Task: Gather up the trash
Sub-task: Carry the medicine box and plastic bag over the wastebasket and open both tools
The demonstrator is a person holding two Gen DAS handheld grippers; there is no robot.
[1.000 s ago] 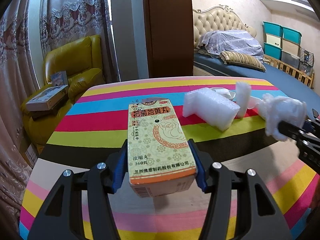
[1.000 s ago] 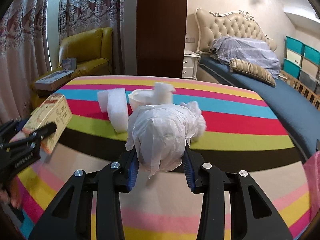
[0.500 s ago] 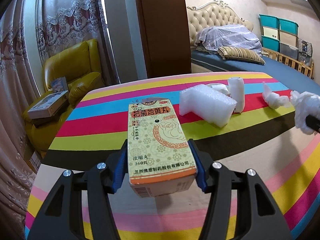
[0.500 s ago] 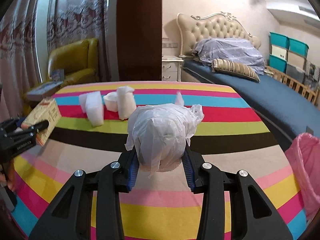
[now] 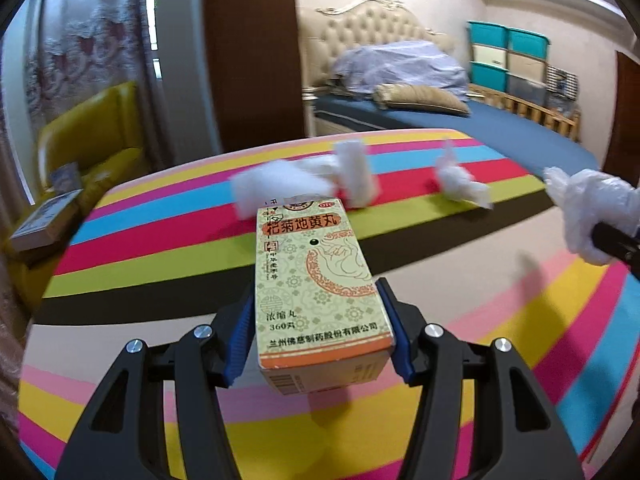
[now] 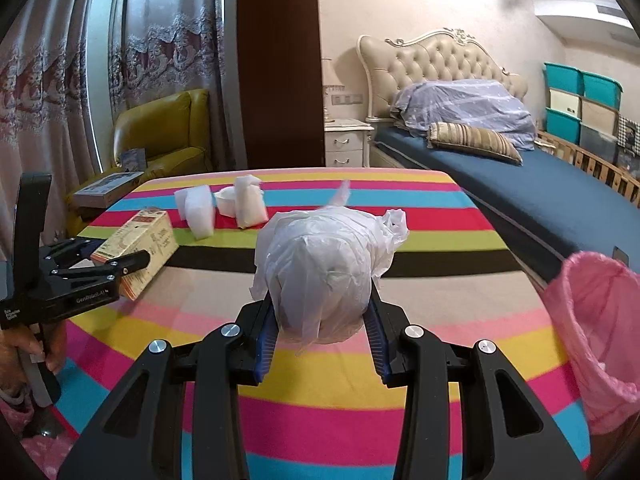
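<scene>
Left gripper [image 5: 320,336]: jaws clamped on the near end of a medicine box [image 5: 320,280], blue pads against its two long sides, box jutting forward above the striped surface [image 5: 160,272]. Right gripper [image 6: 322,322]: jaws narrow, gripping a crumpled white plastic bag [image 6: 320,272] bulging up and forward between the pads. Foam pieces [image 6: 198,210] and a scrap of white wrap [image 5: 460,182] lie on the far stripes. Pink-lined bin [image 6: 600,328] stands at the surface's right edge.

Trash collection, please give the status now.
Left hand-held gripper shut on medicine box. Right hand-held gripper shut on plastic wad. Pink bin unobstructed.
</scene>
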